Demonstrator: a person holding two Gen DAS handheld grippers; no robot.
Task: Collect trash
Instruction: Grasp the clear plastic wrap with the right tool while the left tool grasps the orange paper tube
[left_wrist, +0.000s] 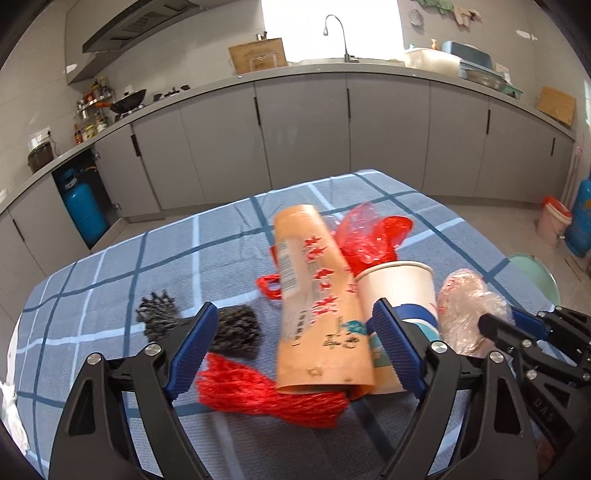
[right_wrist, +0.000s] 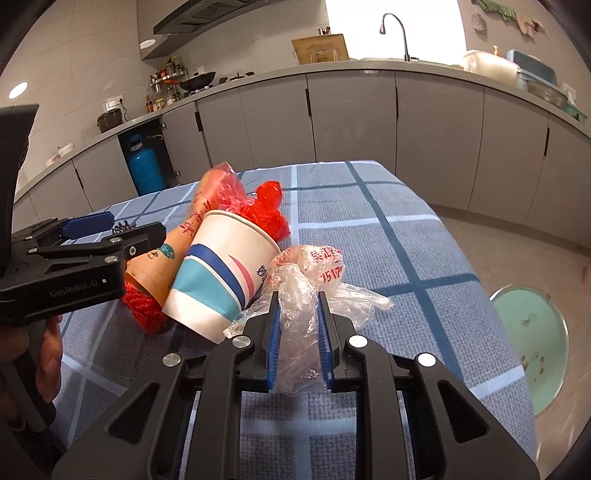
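My right claw (right_wrist: 297, 332) is clenched on a crumpled clear plastic bag (right_wrist: 306, 284); the film bunches up between the blue pads, and its lower part is lost behind the claw's frame, so I can't tell how much of it lies on the bench (right_wrist: 388, 206). Red print on the bag is only partly readable. My left claw (left_wrist: 291, 343) is released, jaws spread wide over the litter pile without touching anything I can confirm. Between its fingers lies a tan paper sleeve (left_wrist: 317, 295) with red characters, blurred, its near end resting on a red mesh net (left_wrist: 266, 395). Beside its left pad sit two dark scrubby clumps (left_wrist: 236, 332), too fuzzy to identify. Just behind its right pad is a white paper cup (left_wrist: 399, 291) with blue stripes, on its side, leaning against the sleeve, its base hidden by the pad. A red plastic bag (left_wrist: 369, 236) is crumpled beyond the cup's mouth.

From the right wrist view, the left claw comes in level from the left edge, its body cut off, with part of the person's left hand (right_wrist: 48, 354) gripping the handle below it. A pale green stool (right_wrist: 532, 347) stands on the floor off the bench's right edge.
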